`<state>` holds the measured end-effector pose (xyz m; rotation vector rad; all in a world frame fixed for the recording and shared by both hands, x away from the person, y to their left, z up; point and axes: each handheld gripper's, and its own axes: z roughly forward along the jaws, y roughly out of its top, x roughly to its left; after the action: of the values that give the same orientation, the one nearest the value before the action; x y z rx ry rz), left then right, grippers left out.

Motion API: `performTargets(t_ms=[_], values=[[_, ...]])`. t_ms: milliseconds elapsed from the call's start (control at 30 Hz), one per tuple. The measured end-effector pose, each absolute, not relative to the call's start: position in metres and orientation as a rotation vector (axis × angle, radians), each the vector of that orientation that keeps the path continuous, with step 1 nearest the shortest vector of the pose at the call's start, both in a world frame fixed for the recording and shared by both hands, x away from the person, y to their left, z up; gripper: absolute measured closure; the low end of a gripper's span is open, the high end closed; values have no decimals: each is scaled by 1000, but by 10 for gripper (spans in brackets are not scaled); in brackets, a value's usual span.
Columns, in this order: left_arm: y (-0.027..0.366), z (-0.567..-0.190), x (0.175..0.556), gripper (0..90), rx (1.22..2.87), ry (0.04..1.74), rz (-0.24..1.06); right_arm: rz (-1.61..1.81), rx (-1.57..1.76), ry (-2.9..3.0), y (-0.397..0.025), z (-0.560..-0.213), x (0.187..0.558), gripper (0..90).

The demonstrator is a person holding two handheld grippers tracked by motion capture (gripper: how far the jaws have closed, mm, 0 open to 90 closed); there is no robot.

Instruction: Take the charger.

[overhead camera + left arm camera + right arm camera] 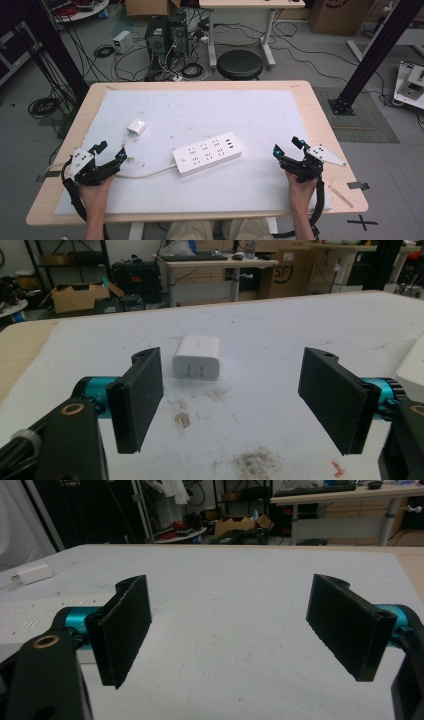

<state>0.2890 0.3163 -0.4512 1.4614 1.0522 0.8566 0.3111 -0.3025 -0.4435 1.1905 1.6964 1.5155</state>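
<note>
- The charger (196, 357) is a small white plug-in block lying on the white mat (260, 115) of the desk (320, 125), left of centre and up-left of the power strip (208, 152). In the left gripper view it lies straight ahead between the jaws, with its two metal prongs pointing back toward the camera.
- It looks light, rigid and smooth-sided; I judge the glossy shell could slip under a shallow pinch. The best hold is probably across its two broad flat faces or its side walls, clear of the prongs, which should stay free for plugging in.
- The power strip is a long stiff white bar, heavier, with a cable (145, 174) trailing left toward the left gripper (111, 151). It may slide on the mat if pushed from above, so bracing it looks wise.
- The left gripper has its fingers (136, 399) released and spread wide, grasping nothing, near the charger but apart from it.
- The right gripper (287, 146) is likewise released and empty, hovering right of the strip, near the desk's right edge.
- There is open mat all round the charger and behind the strip, so room for moving is ample; the trailing cable is the one snag.
</note>
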Motion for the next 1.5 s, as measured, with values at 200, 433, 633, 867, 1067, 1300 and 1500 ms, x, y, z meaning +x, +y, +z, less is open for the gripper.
performTargets(t_ms=[200,433,633,867,1067,1300,1500], values=[[314,-443,295,258,1484,1069,826,1490,1174,1729,-300,-444,313,187],[306,-413,309,258,1598,1047,790,1472,1172,1733,-299,-444,313,187],[303,-397,325,254,1665,1056,749,1477,1190,1752,-299,-445,314,186],[302,-380,351,253,1757,1078,715,1480,1184,1770,-298,-445,314,187],[297,-367,376,253,1855,1083,695,1469,1188,1767,-298,-445,314,187],[294,-364,412,259,1957,1104,680,1458,1182,1772,-297,-446,314,187],[292,-371,433,258,2004,1134,625,1451,1182,1776,-297,-446,314,187]])
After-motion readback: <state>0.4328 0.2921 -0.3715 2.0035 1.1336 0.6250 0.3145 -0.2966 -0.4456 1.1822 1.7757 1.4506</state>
